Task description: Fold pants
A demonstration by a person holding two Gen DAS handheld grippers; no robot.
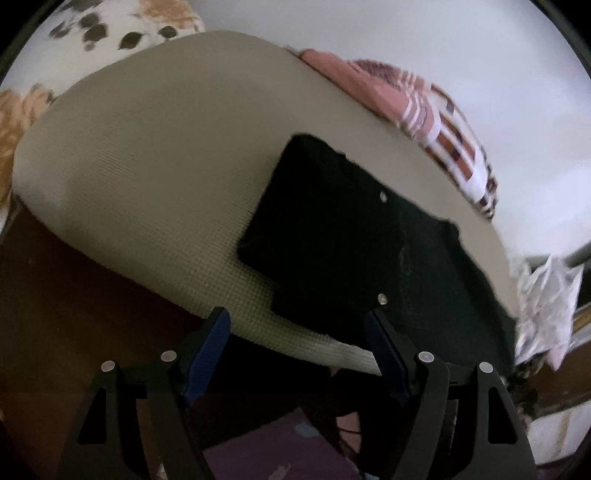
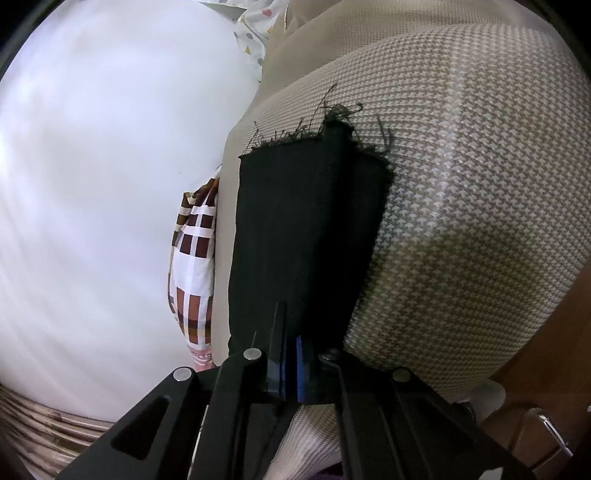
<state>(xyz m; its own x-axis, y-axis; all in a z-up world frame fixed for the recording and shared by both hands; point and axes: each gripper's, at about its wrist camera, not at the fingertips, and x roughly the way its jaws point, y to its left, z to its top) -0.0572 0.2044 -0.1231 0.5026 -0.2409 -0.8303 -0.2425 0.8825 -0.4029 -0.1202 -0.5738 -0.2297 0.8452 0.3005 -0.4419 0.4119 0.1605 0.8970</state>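
Observation:
The black pants (image 1: 343,236) lie on a beige woven mat (image 1: 147,155), with two metal rivets showing near the waist. My left gripper (image 1: 299,332) is open, its blue-padded fingers apart just in front of the pants' near edge, holding nothing. In the right wrist view, my right gripper (image 2: 291,354) is shut on the black pants (image 2: 303,229), pinching the leg fabric. The frayed leg hem (image 2: 314,136) points away from me over the houndstooth mat (image 2: 461,221).
A pink and brown checked cloth (image 1: 436,122) lies beyond the mat against a white wall (image 1: 443,44); it also shows in the right wrist view (image 2: 194,251). A floral cloth (image 1: 110,29) is far left. Crumpled white plastic (image 1: 546,306) sits at right. Brown wood (image 1: 55,295) borders the mat.

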